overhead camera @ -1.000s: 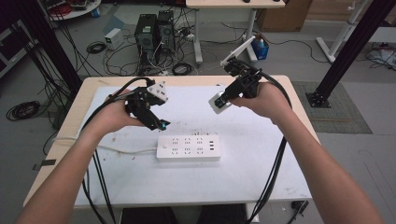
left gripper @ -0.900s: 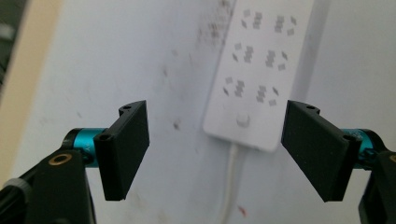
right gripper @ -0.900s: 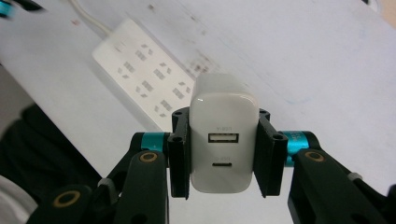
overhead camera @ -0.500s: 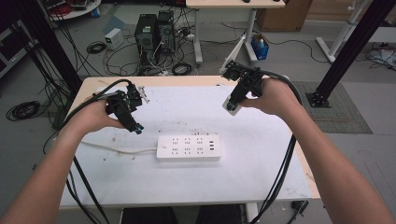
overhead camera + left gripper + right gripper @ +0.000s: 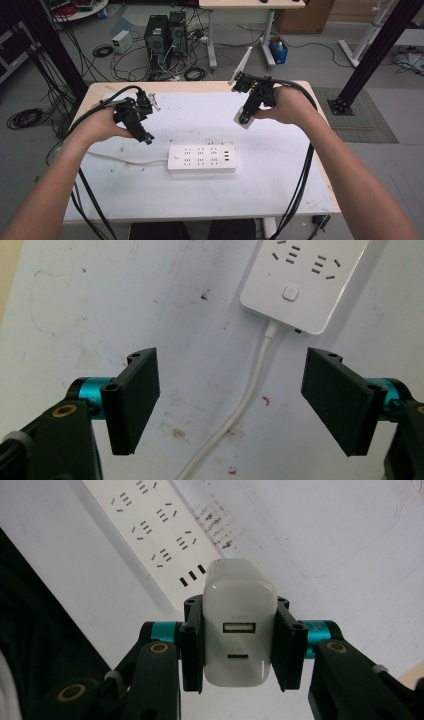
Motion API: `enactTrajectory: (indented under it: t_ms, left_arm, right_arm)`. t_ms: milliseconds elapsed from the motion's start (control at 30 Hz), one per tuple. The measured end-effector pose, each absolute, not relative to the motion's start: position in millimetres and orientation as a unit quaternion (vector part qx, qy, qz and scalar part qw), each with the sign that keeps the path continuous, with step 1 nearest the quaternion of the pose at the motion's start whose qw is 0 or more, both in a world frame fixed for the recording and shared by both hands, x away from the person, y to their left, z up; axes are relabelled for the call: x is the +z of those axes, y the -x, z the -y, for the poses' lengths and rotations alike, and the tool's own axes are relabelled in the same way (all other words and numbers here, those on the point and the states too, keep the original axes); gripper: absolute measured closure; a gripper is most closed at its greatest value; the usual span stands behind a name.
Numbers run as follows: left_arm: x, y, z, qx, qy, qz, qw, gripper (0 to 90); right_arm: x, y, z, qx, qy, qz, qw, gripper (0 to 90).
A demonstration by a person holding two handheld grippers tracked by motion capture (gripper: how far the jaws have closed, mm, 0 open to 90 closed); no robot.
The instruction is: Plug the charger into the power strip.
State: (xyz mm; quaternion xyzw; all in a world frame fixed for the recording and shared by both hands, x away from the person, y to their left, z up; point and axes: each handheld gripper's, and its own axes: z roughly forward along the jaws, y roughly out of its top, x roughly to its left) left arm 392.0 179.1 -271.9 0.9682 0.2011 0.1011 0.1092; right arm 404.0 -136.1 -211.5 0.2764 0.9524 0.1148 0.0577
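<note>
Right gripper (image 5: 239, 642) is pinching a white charger (image 5: 239, 630) squarely between its two black jaws, one jaw pressing flat on each side face, the block sitting upright in the gap with its port face turned toward the camera and its far end sticking out past the jaw tips. In the high view the right gripper (image 5: 243, 116) is hanging above the table (image 5: 280, 200) with the charger (image 5: 245, 121) at its tip, well apart from the power strip (image 5: 201, 158), which is lying beyond and below the jaws. In the right gripper view the power strip (image 5: 150, 535) is running diagonally past the charger's far end, not touching it. Left gripper (image 5: 230, 405) is holding its jaws spread wide with nothing between them; the white cable (image 5: 240, 410) is passing through the open gap on the table below, and the power strip (image 5: 300, 285) end with its button is lying ahead of the jaw tips, toward the right jaw. In the high view the left gripper (image 5: 145, 136) is hovering just beside the strip's cable end.
</note>
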Motion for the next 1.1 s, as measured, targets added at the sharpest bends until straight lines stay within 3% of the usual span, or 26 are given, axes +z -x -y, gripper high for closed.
enactTrajectory:
  t_ms: [633, 933, 1100]
  left_arm:
    - [-274, -381, -193, 0.105, -0.965, -0.208, 0.121, 23.6]
    - [-277, -373, -198, 0.106, -0.966, -0.202, 0.121, 23.6]
    - [-278, -370, -202, 0.111, -0.964, -0.209, 0.125, 23.6]
  right_arm:
    - [-287, -417, 65, 0.037, -0.091, -0.994, 0.056, 62.7]
    - [-325, -418, 42, 0.017, -0.028, -0.999, 0.022, 62.8]
    - [-339, -417, 35, 0.009, 0.000, -1.000, 0.025, 62.9]
